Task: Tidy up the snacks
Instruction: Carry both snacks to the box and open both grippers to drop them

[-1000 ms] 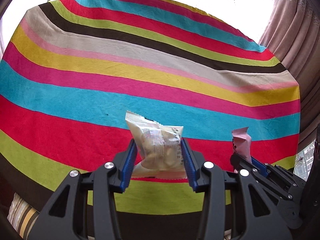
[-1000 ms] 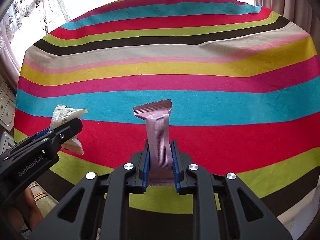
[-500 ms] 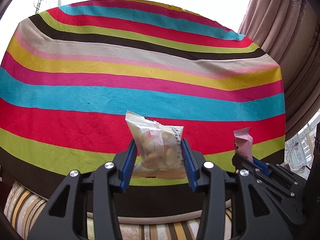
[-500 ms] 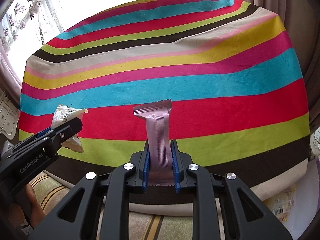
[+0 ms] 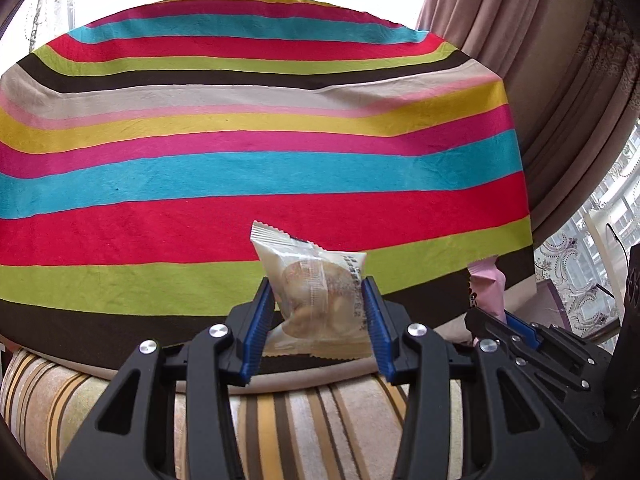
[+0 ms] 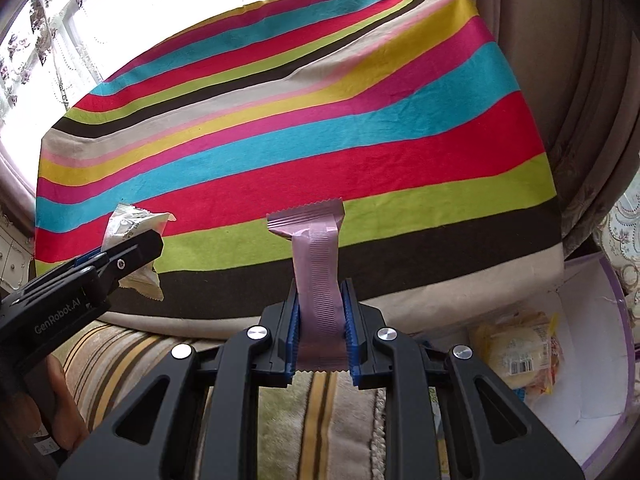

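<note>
Two snacks held up near the front edge of the striped cloth.

On the left, left gripper [image 5: 318, 320] closed tight on a clear cookie packet [image 5: 316, 292], blue pads pressing both its sides, packet up in the air over the green and brown stripes at the front edge of the striped cloth [image 5: 256, 152]. On the right, right gripper [image 6: 320, 332] squeezed shut on a pink wafer packet [image 6: 316, 276], standing upright between the pads, zigzag top over the green stripe, also off the cloth. Below both, past the cloth's front edge, a striped cushion [image 6: 320, 412]. At the far right, beyond the cloth's right corner, a white box [image 6: 592, 360] with more wrapped snacks [image 6: 516, 348] lying inside.
</note>
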Action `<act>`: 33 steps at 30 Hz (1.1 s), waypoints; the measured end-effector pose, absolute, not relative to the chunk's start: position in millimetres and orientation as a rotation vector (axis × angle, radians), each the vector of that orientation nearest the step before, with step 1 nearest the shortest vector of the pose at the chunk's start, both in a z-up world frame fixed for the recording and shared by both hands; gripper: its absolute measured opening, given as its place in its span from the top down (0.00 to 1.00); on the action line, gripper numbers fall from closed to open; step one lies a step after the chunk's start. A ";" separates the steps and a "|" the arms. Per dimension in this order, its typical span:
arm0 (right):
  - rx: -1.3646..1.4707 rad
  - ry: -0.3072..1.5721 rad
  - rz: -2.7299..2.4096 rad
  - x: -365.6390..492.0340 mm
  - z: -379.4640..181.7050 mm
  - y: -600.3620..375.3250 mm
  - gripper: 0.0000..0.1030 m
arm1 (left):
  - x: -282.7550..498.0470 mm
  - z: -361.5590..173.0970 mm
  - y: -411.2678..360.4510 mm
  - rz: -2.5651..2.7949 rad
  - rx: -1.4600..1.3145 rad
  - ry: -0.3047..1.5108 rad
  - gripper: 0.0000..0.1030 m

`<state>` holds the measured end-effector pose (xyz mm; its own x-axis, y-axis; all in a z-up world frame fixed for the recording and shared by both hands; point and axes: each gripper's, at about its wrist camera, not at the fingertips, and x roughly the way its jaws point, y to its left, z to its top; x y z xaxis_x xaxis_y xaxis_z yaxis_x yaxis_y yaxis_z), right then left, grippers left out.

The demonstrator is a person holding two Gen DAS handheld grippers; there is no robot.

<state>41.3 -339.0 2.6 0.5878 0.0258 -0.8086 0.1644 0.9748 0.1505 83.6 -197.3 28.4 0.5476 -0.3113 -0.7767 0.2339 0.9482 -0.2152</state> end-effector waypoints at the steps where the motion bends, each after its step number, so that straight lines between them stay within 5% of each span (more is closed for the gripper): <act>1: 0.223 0.942 -0.093 35.3 2.0 -344.9 0.81 | 80.8 28.5 -202.1 -0.336 -0.085 0.941 0.57; 33: 0.268 0.963 -0.438 -83.0 -7.9 -444.8 0.80 | 8.2 19.4 -341.6 -0.716 0.067 1.065 0.56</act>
<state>-83.0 -444.8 -7.9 0.4932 -0.2395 -0.8363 0.4732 0.8806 0.0269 8.2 -341.6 19.4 0.2841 -0.5035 -0.8160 0.5657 0.7751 -0.2814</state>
